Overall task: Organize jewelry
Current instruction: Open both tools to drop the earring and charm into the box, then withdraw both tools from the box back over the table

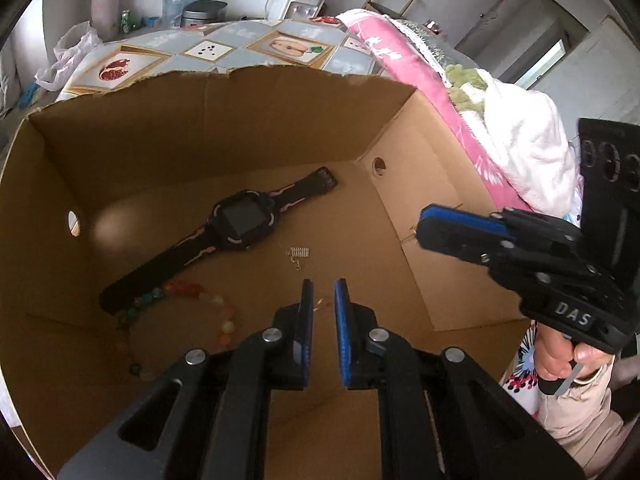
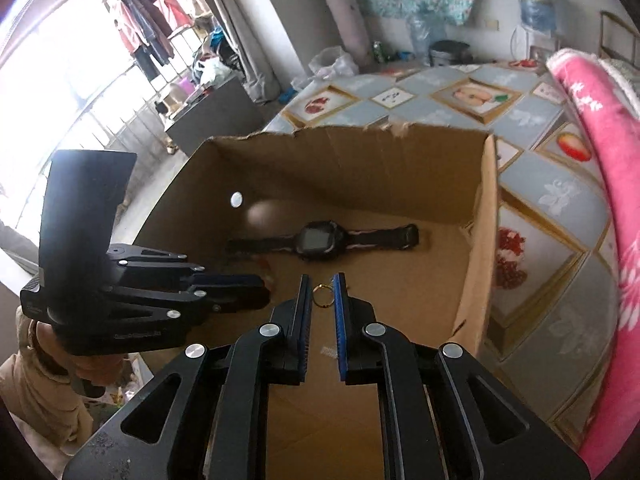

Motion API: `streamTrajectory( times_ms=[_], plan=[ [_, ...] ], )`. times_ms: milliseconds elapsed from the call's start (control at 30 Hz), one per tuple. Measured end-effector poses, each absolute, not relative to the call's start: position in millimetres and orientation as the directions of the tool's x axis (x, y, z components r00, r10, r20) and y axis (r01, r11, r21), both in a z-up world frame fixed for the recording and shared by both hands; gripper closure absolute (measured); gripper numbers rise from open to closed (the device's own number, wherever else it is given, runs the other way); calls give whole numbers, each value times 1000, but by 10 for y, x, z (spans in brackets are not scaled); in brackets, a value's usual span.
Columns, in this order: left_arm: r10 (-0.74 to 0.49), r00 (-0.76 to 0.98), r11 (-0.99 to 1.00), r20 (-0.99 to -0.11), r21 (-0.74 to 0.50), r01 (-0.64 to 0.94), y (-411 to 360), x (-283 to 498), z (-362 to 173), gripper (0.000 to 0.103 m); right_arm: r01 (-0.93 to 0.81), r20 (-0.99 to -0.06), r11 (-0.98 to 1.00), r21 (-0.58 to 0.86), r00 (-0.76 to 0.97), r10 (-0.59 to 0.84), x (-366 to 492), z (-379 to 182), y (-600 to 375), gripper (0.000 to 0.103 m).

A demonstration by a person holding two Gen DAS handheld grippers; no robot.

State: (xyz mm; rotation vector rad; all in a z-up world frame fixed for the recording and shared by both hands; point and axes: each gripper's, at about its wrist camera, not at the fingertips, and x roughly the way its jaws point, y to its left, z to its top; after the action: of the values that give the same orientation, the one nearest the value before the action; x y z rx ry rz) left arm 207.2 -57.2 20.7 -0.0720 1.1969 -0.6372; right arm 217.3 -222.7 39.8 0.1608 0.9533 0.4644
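Cardboard box (image 1: 200,132) lies open under both grippers, its torn far wall beyond the fingertips, standing on a patterned tablecloth (image 2: 552,184); a pink blanket (image 2: 600,152) is heaped to the right of the right gripper, outside the box;
Left gripper (image 1: 324,284) points down into the box, jaws nearly together with a narrow gap, nothing pressed between the blue pads (image 1: 341,320); a thin gold glint shows in the gap near the tips, lying on the box floor as far as can be told, not gripped;
Right gripper (image 2: 323,278) sits to the right of the left one, over the box's right-hand part; its jaws are likewise narrowly parted and grip nothing; a hand (image 1: 560,360) holds its handle;
Black watch (image 1: 240,224) lies flat on the box floor ahead of and left of the left fingertips, strap stretched out diagonally; ahead of the right fingertips it lies crosswise, well apart from them;
Bead bracelet (image 1: 192,300) of coloured stones curls on the floor just left of the left gripper, touching the near end of the watch strap;
Gold ring (image 2: 323,295) lies on the floor just beyond the right fingertips, seen through the gap, apart from both pads;
Small silver earring (image 1: 298,254) rests just ahead of the left fingertips, between them and the watch
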Motion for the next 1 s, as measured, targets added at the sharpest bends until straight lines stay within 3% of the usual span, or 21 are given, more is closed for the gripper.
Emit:
streamTrajectory(
  times_ms=[133,400,567,700,800,1000],
  plan=[
    [-490,231,831,-841,-370,415,-596,2110,208,72,-299,-729,889,346,511,455,2120,488,-2339,88],
    [-526,365,823,-768,-353,444,-392,1912,604,72,-275,-644,890,364,617,453,1855,854,-2584,82],
    [-565,510,814,-649,-338,472,15,1410,1006,60,-302,-522,872,386,707,477,1319,1128,-2713,74],
    [-587,579,806,-566,-344,482,370,900,1055,52,-320,-462,853,413,733,499,831,1038,-2688,72],
    [-582,584,810,-566,-344,475,535,577,863,47,-286,-499,858,427,717,488,655,797,-2589,71],
    [-524,533,845,-664,-326,425,524,354,262,42,-118,-669,883,454,610,425,695,71,-2428,69]
  ],
)
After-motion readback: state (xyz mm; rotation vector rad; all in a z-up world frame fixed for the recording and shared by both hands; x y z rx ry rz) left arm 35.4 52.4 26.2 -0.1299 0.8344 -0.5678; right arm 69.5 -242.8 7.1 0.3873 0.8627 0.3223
